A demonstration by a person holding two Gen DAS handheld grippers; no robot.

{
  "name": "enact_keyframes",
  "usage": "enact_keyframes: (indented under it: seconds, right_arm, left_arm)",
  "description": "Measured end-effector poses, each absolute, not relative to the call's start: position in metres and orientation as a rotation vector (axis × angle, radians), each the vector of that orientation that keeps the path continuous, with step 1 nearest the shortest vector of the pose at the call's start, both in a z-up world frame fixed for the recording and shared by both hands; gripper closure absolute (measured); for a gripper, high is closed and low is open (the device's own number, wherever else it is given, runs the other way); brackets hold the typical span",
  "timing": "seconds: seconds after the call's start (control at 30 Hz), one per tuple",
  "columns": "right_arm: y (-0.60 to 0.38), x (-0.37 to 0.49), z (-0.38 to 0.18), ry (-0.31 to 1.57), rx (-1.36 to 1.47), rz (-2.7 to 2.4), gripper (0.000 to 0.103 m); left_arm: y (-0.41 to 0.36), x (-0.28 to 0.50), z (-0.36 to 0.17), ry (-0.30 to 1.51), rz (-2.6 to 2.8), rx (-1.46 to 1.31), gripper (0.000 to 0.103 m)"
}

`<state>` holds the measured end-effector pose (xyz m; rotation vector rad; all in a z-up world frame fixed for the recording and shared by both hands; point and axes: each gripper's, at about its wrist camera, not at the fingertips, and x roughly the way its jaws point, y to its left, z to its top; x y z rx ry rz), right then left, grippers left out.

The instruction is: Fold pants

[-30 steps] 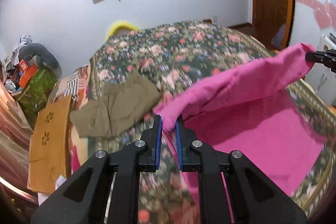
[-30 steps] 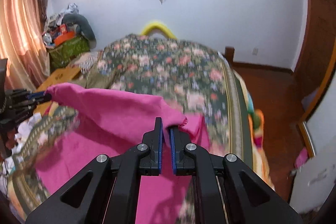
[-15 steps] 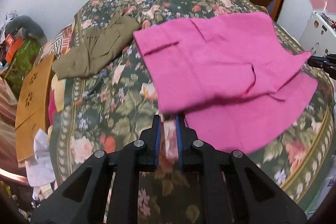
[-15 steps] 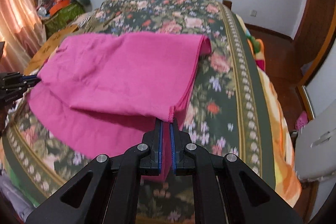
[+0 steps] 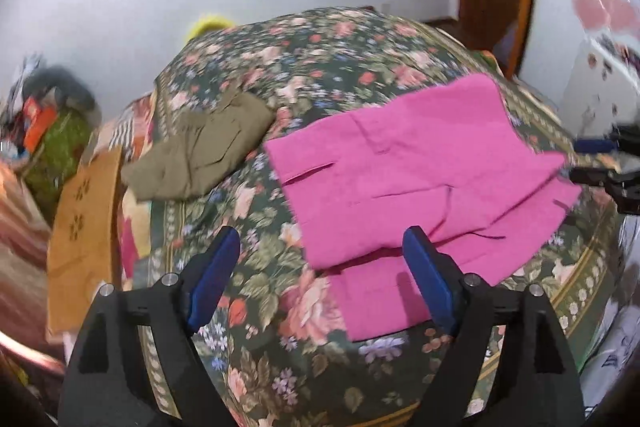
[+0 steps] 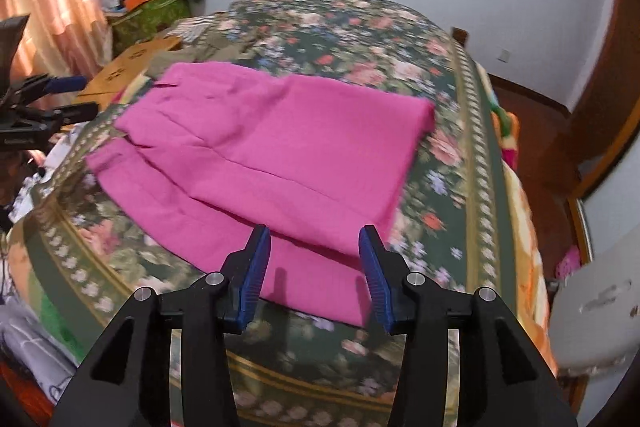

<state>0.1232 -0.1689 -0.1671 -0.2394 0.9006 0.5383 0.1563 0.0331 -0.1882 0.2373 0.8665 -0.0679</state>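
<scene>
Left wrist view: the left claw is spread wide and holds nothing, hanging above the bed. The pink pants lie folded over on the floral cover, the upper layer set back from the lower one's near edge. Olive pants rest beside them, apart. The right claw shows at the right edge.

Right wrist view: the right claw is spread too, empty, above the pants' near edge. The left claw sits at far left.
</scene>
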Motion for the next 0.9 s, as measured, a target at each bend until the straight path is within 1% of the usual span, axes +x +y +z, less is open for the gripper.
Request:
enact_keyframes:
  seconds: [0.23, 0.33, 0.47, 0.6, 0.73, 0.9]
  right_arm:
    - [-0.132, 0.13, -0.187, 0.95, -0.284, 0.625, 0.061]
    - [-0.124, 0.131, -0.196, 0.974, -0.301, 0.656, 0.061]
    - [-0.115, 0.133, -0.206, 0.999, -0.31, 0.69, 0.061]
    - [-0.105, 0.138, -0.212, 1.003, -0.324, 0.706, 0.061]
    - [-0.095, 0.142, -0.214, 0.997, -0.344, 0.722, 0.061]
    - [-0.091, 0.148, -0.214, 0.958, -0.348, 0.73, 0.062]
  left_arm:
    - [-0.008, 0.169, -0.226, 0.938, -0.122, 0.454, 0.019]
    - [-0.024, 0.17, -0.241, 0.937, -0.161, 0.549, 0.019]
    - [-0.038, 0.178, -0.25, 0.927, -0.175, 0.609, 0.019]
    - [-0.041, 0.195, -0.245, 0.939, -0.208, 0.549, 0.02]
    - [-0.037, 0.212, -0.232, 0.948, -0.232, 0.455, 0.023]
    - [-0.023, 0.223, -0.221, 0.972, -0.257, 0.331, 0.023]
